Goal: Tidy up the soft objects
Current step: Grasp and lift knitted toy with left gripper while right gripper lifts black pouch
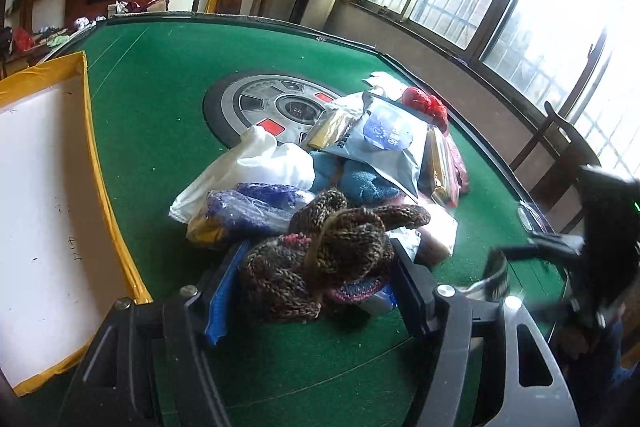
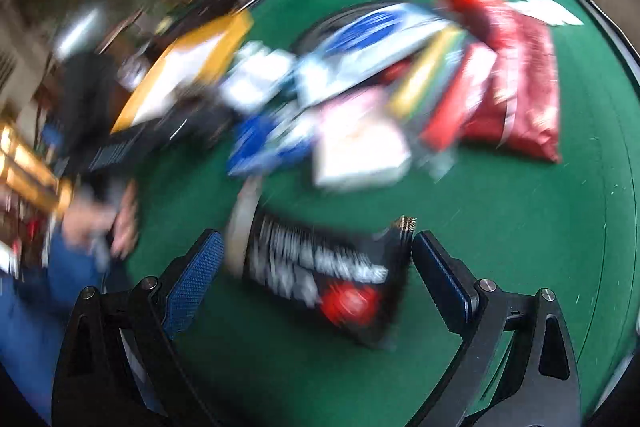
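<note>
Green felt covers the round game table [image 1: 160,99], and the soft things lie on it in one loose heap. In the left wrist view, the left gripper [image 1: 312,267] stands with its jaws spread around a brown knitted wool scarf [image 1: 336,243] at the near edge of the heap; the blue pad [image 1: 220,303] and the black finger [image 1: 408,287] are on either side of it, and I cannot tell if they already press it. Behind the scarf lie a white plastic bag [image 1: 256,167], a blue fluffy towel [image 1: 360,183], a grey-blue foil pouch [image 1: 384,139] and a red mesh bundle [image 1: 428,103]. A white board with yellow border [image 1: 44,199] lies at the left and it holds nothing.

In the right wrist view, which is much blurred, the right gripper [image 2: 316,259] has its jaws wide apart. Between them, a black packet with white letters and a red spot [image 2: 324,279] lies on the felt, seemingly not gripped. A dark red cushion-like bag [image 2: 520,87] lies farther away.

I judge the task is near its beginning: almost everything is still mixed in the heap, and the sorting remains to do.
</note>
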